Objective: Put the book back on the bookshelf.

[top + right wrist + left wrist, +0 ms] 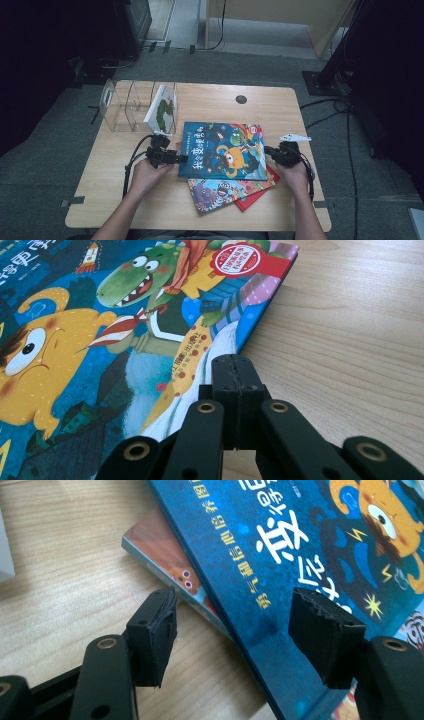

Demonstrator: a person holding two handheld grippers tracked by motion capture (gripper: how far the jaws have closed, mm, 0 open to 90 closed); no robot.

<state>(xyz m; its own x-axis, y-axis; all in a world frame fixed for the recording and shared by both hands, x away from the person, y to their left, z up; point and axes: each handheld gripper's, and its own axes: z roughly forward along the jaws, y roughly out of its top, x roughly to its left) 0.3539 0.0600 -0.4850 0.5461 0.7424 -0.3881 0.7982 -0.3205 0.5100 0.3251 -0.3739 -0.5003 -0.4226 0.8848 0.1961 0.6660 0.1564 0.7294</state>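
Observation:
A blue picture book [222, 150] lies on top of a stack in the middle of the wooden table [215, 102]. My left gripper [182, 159] is at its left edge. In the left gripper view the gripper [235, 602] stands open, and the blue book's [280, 540] edge runs between the jaws without either pad pressing on it. My right gripper [267, 149] is at the book's right edge. There the gripper [235, 362] is shut with nothing in it, its tips low over the cover's [100, 340] border.
Under the blue book lie a colourful book [225, 192] and a red one [255, 197], both poking out toward the front. A clear plastic rack [125, 107] at the back left holds one upright white book [162, 107]. Bare table [350, 315] spreads right of the stack.

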